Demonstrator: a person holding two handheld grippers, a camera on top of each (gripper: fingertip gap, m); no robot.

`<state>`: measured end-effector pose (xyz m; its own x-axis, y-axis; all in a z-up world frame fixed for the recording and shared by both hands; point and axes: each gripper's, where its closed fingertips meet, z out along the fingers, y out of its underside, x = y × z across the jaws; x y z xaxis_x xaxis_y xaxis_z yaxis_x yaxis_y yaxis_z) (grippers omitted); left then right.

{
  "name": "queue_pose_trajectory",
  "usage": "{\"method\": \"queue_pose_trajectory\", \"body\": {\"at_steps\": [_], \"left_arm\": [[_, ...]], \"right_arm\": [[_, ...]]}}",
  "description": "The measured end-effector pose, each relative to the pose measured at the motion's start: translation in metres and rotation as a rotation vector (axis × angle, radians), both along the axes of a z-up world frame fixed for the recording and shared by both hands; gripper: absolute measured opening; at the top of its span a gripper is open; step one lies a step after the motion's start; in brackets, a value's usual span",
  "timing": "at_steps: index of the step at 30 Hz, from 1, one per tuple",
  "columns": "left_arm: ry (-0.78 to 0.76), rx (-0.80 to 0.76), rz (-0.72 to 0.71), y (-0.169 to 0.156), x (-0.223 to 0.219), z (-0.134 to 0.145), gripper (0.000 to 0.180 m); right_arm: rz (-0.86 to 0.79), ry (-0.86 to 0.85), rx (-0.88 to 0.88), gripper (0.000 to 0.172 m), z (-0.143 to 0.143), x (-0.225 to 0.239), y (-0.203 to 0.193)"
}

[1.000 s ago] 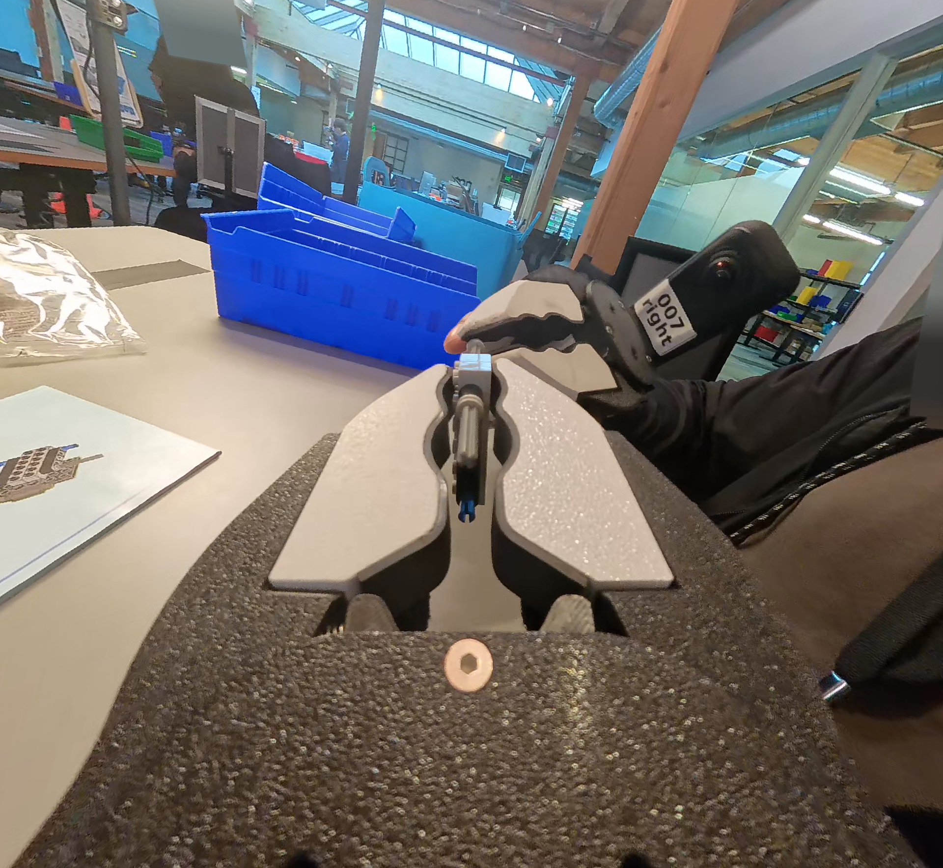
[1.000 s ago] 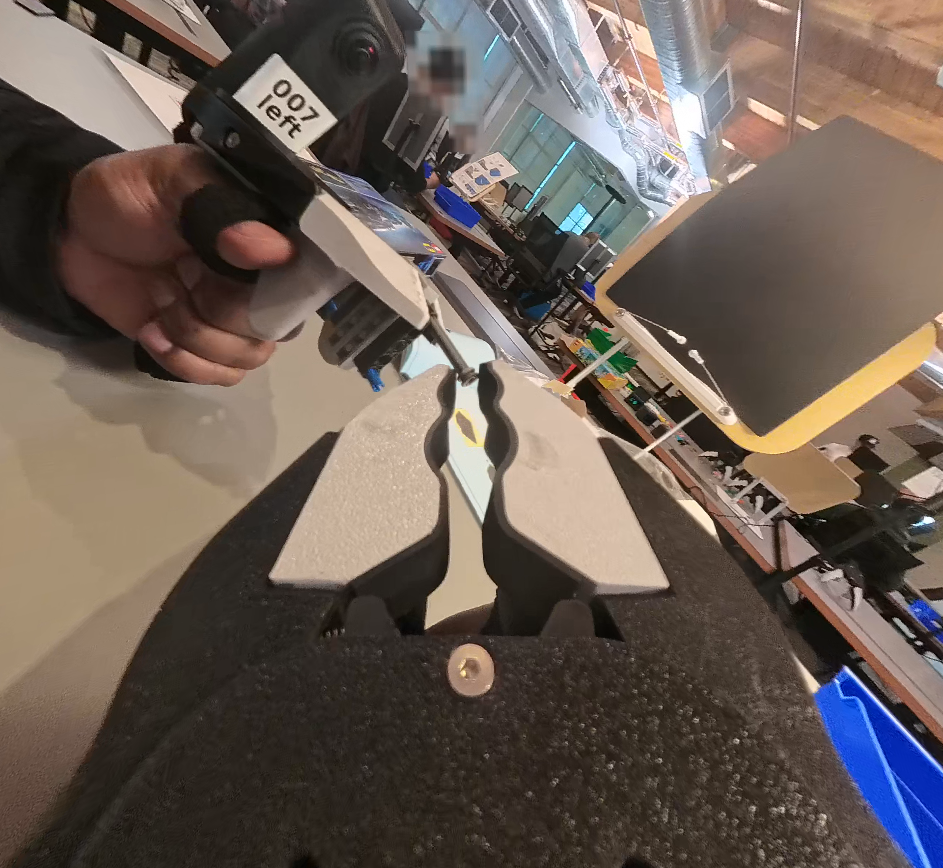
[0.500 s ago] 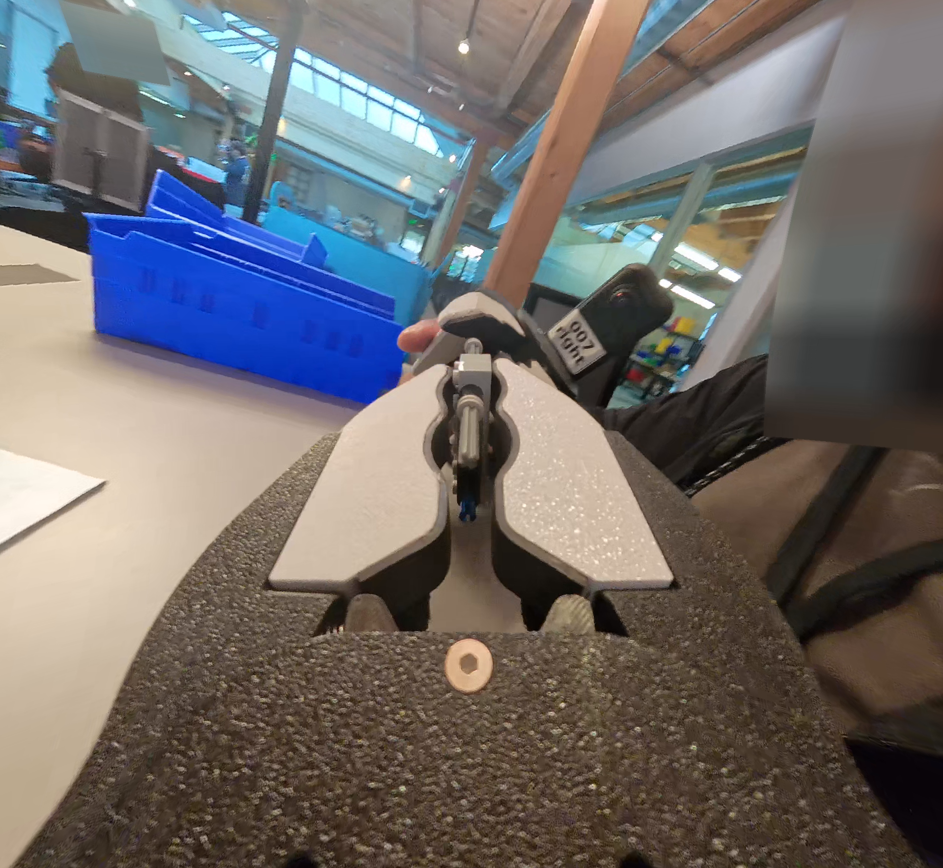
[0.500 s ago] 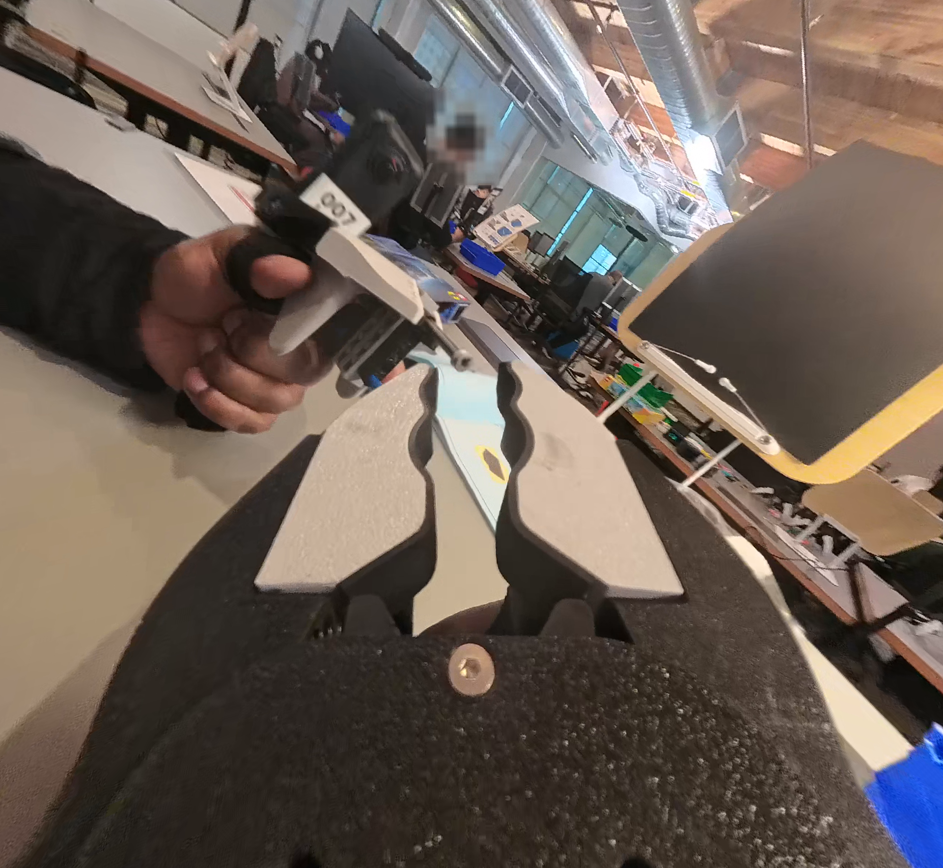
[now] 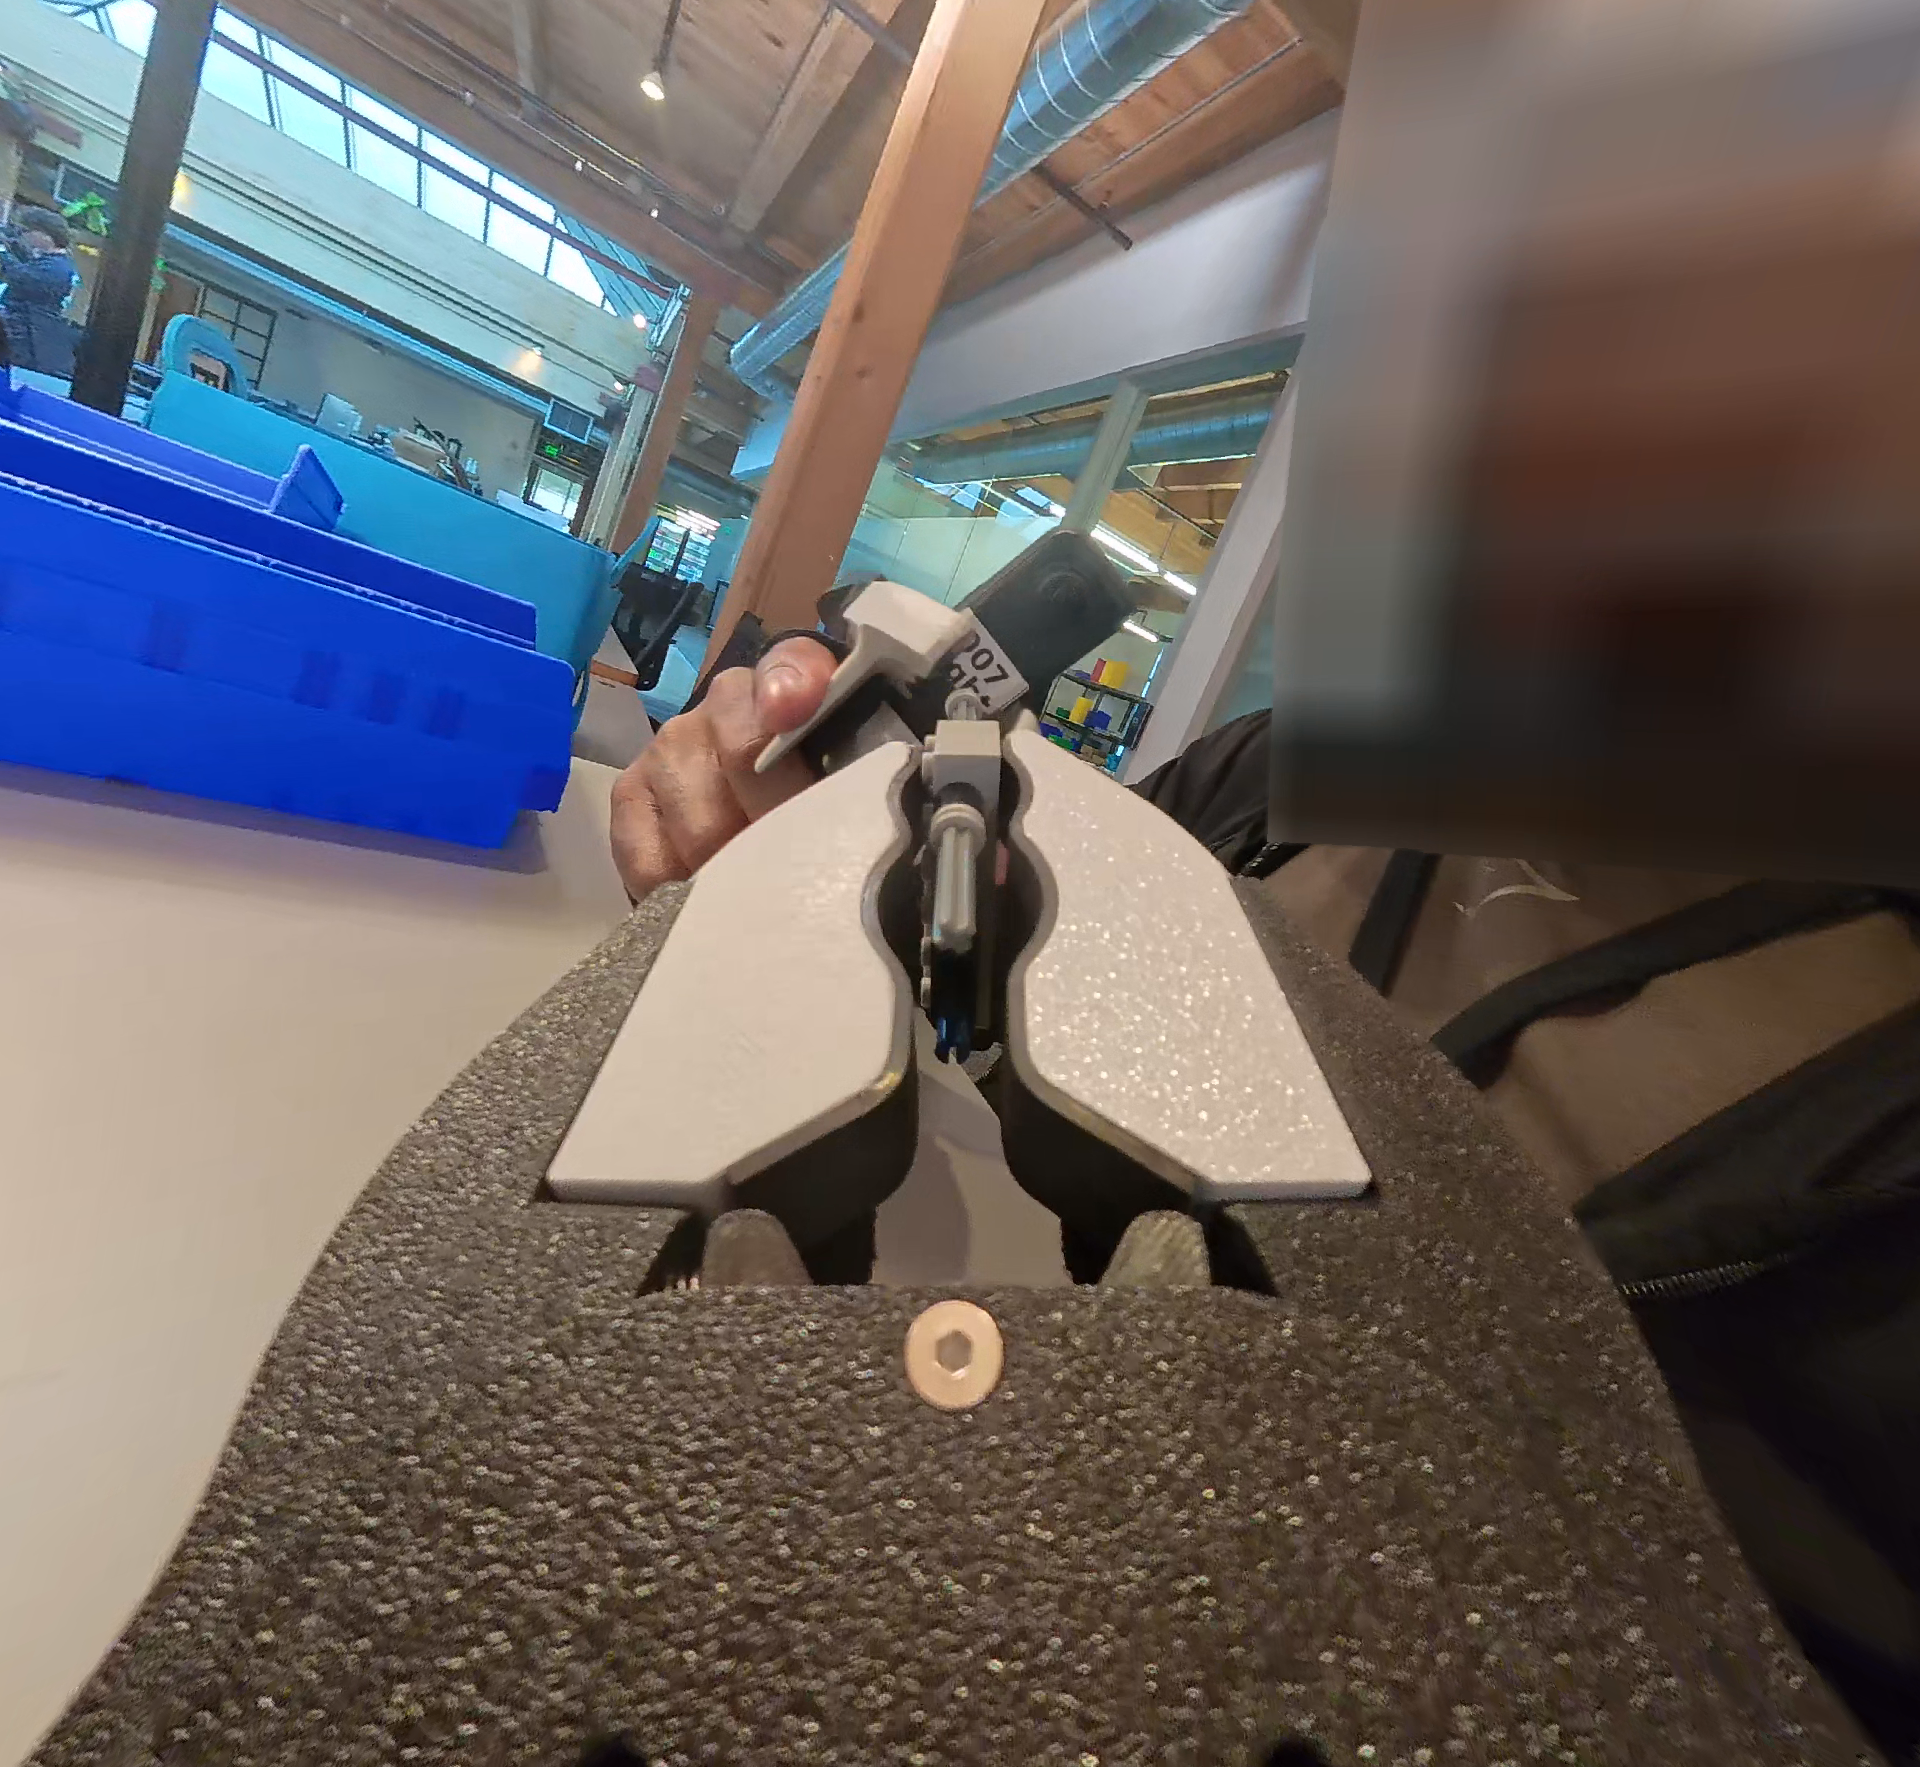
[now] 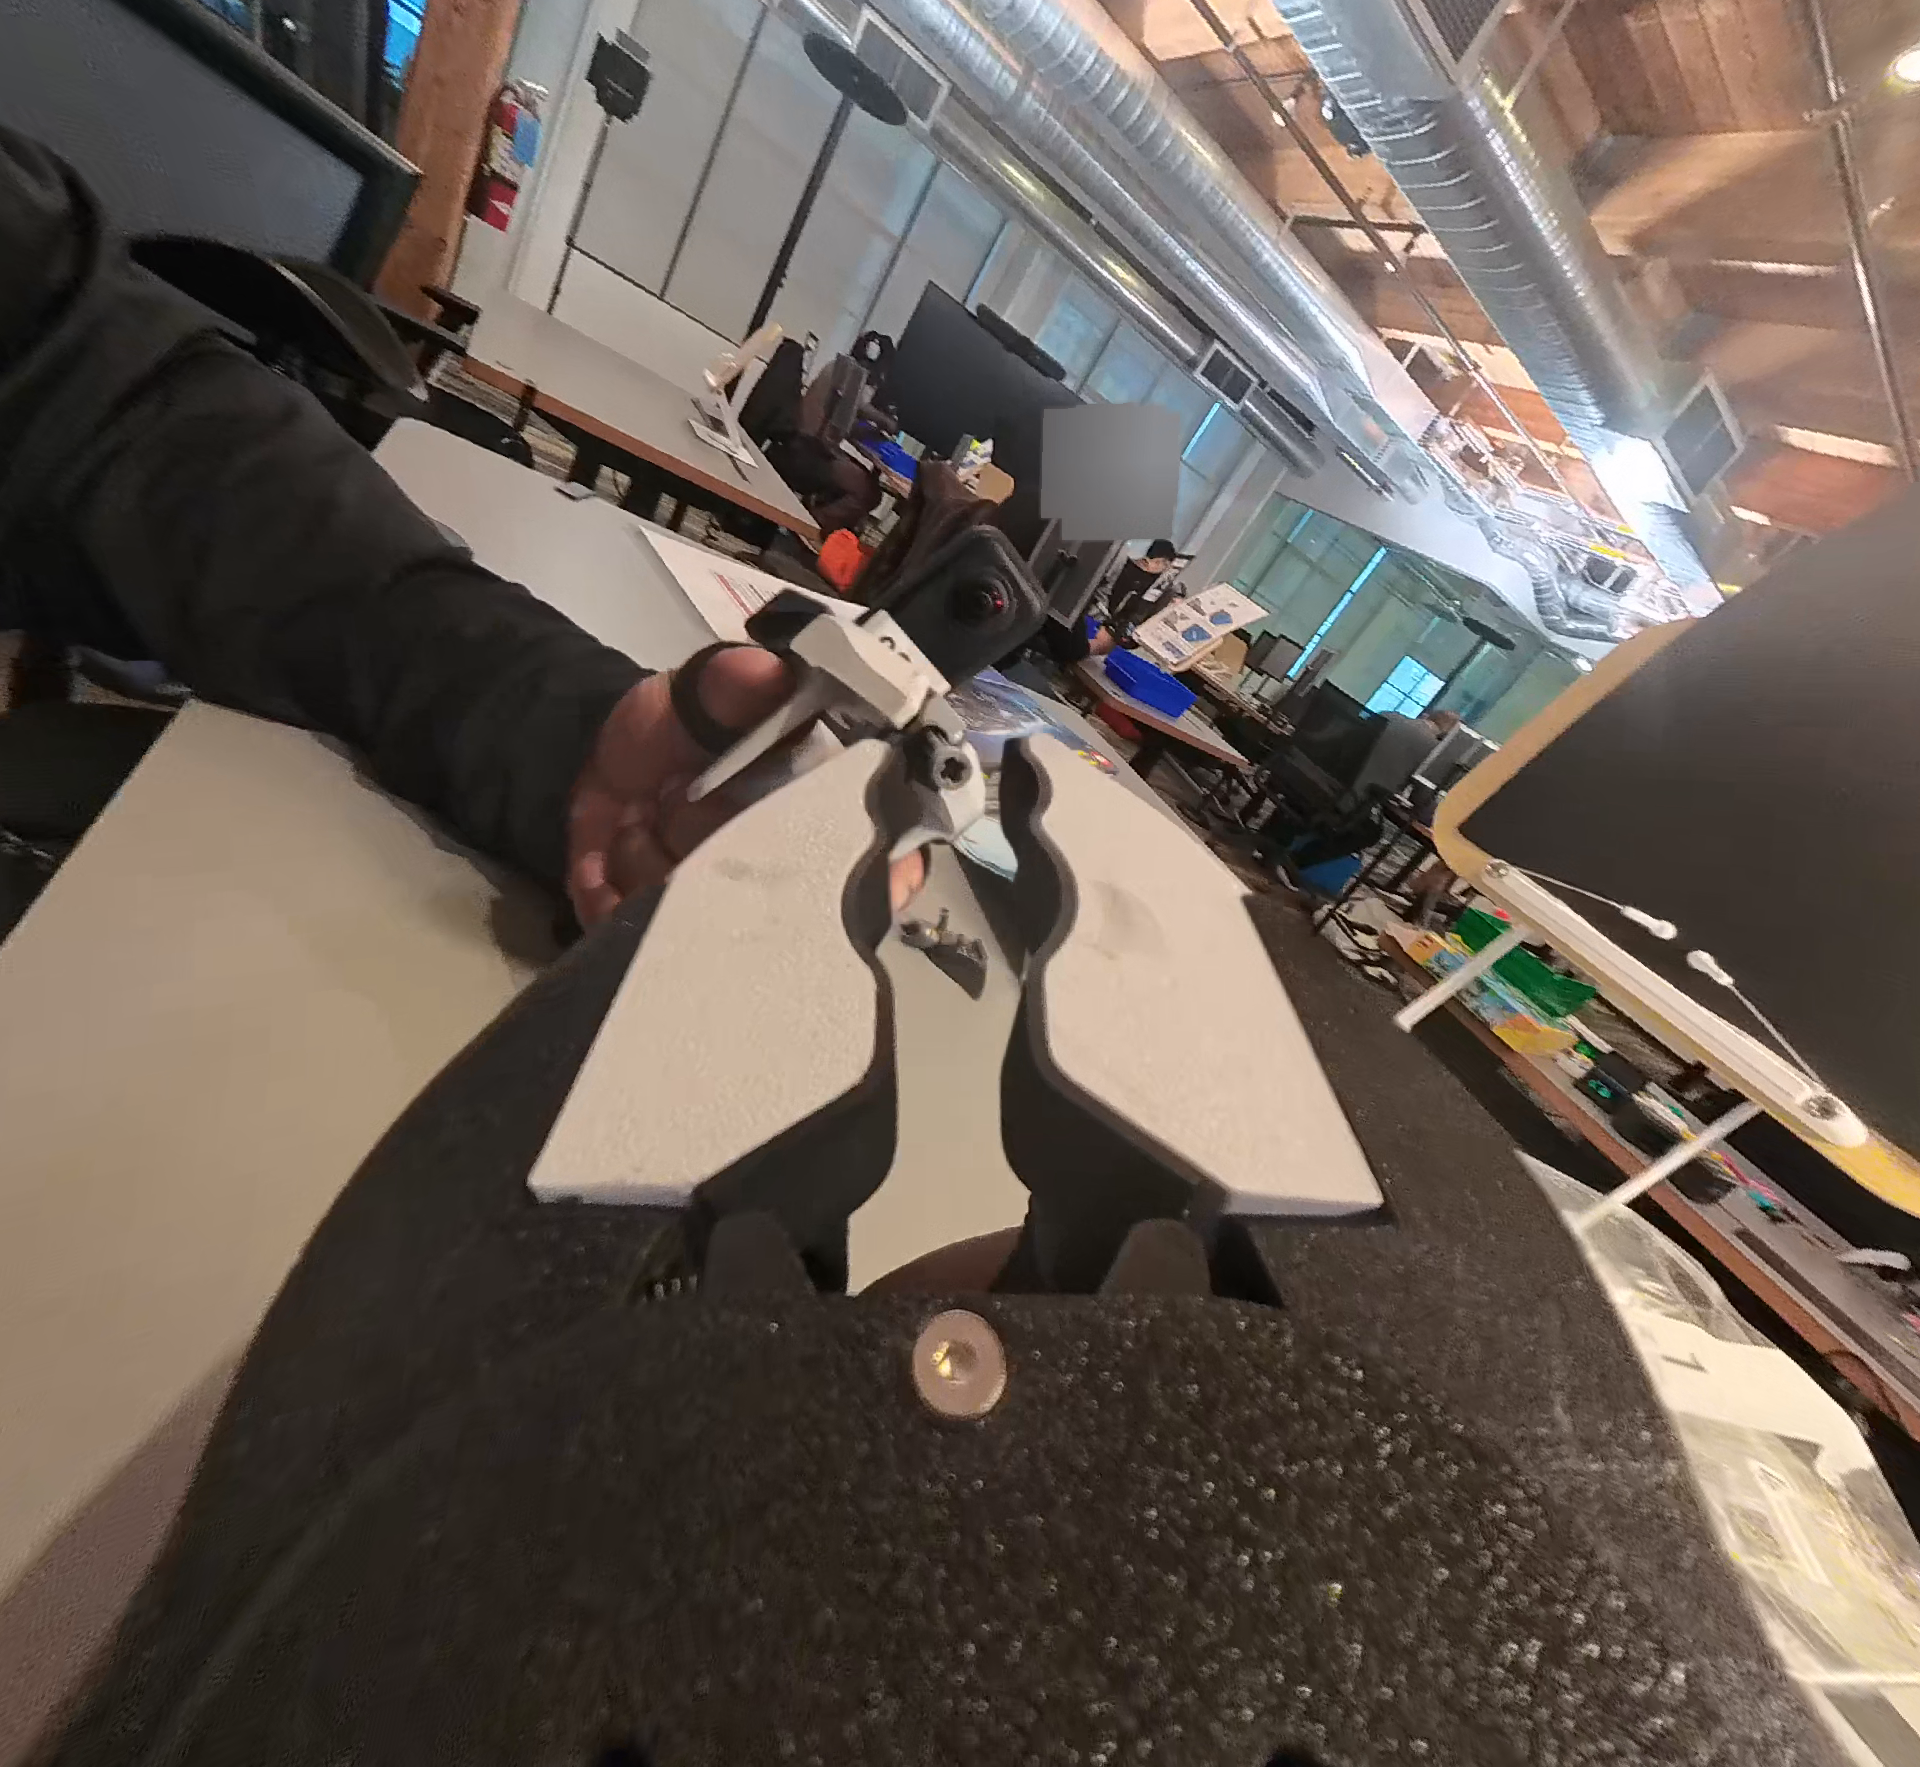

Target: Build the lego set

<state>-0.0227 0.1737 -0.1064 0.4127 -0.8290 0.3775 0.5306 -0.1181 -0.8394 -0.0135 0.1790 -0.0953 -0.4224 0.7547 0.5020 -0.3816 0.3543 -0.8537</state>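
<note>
The grey table (image 5: 208, 1042) carries a blue bin (image 5: 260, 678) at its far left. Over the table, the left gripper (image 5: 961, 772) has its fingers (image 5: 790, 938) nearly together, pressed on a small brick assembly (image 5: 961, 844): a light grey block at the tips, a grey axle running back between the fingers, and dark parts with a blue pin behind. The right gripper (image 6: 961, 782) faces it with its fingers (image 6: 727, 990) parted and nothing pressed between them; the axle's dark end (image 6: 940, 767) sits in the gap by the left finger. A loose small grey part (image 6: 945, 943) lies on the table below. A second ago the right fingers stood narrower, closed around the axle tip; the booklet and plastic bag have left the left view.
</note>
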Motion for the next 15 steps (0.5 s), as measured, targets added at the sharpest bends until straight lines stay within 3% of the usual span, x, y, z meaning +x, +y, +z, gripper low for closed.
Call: {"method": "queue_pose_trajectory", "body": {"at_steps": [15], "left_arm": [[0.096, 0.014, 0.024, -0.0019, 0.0059, -0.0031, 0.012]], "right_arm": [[0.046, -0.06, 0.012, 0.01, -0.006, 0.002, -0.0017]]}}
